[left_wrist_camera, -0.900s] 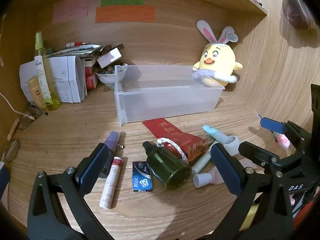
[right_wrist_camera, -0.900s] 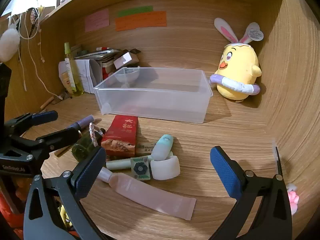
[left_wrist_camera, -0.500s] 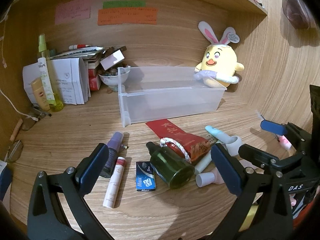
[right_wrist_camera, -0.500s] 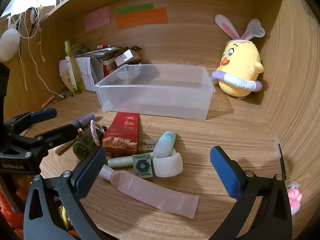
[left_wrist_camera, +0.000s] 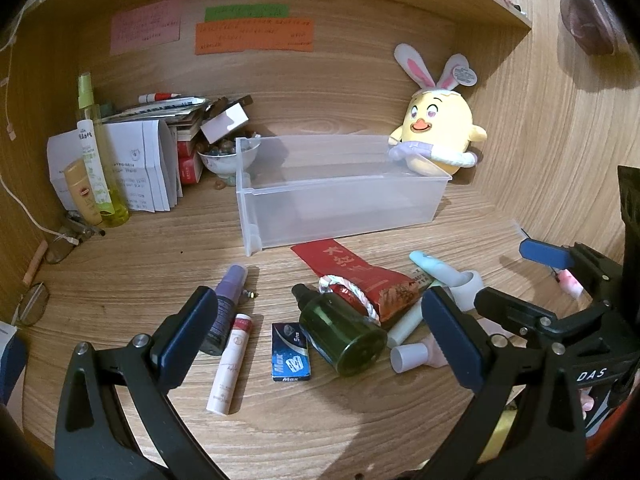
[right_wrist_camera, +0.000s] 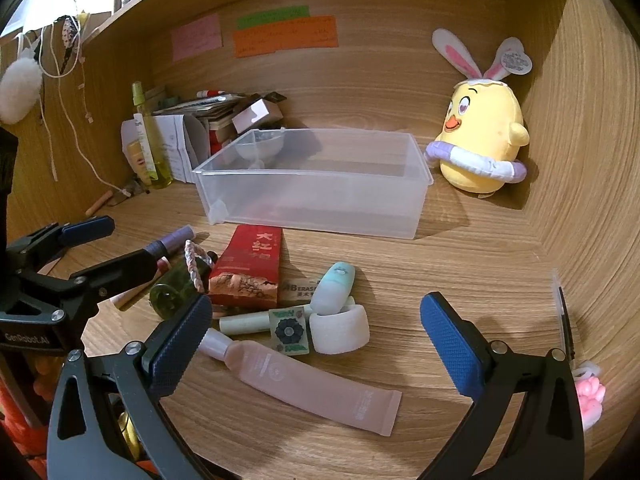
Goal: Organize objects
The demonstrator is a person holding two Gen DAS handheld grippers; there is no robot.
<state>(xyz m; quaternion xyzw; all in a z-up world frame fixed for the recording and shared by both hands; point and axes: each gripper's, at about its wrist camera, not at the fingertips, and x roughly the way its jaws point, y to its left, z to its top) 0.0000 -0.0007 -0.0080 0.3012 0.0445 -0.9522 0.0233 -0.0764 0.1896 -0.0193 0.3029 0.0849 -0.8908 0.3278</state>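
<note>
Step in hand: nothing is gathered yet; both tools hover over the loose clutter on the wooden desk (left_wrist_camera: pixel 120 272), so this looks like the approach before a first pick.
Left gripper (left_wrist_camera: pixel 320 336): jaws spread wide, holding nothing, hanging above the small blue card box (left_wrist_camera: pixel 291 351) and the dark green round bottle (left_wrist_camera: pixel 340 330).
Clutter, left to right: purple-capped spray bottle (left_wrist_camera: pixel 225 304), white slim tube (left_wrist_camera: pixel 230 364), red paper packet (right_wrist_camera: pixel 248 268), mint-capped roller (right_wrist_camera: pixel 333 288), white foam ring (right_wrist_camera: pixel 339 330), long pink squeeze tube (right_wrist_camera: pixel 304 384).
Right gripper (right_wrist_camera: pixel 316 340): jaws wide, empty, over the pink tube and ring.
Clear plastic bin (right_wrist_camera: pixel 316 208): empty, just behind the pile.
Next move: probably lower one tool, close on one item, and carry it into the bin; the round bottle may roll.
</note>
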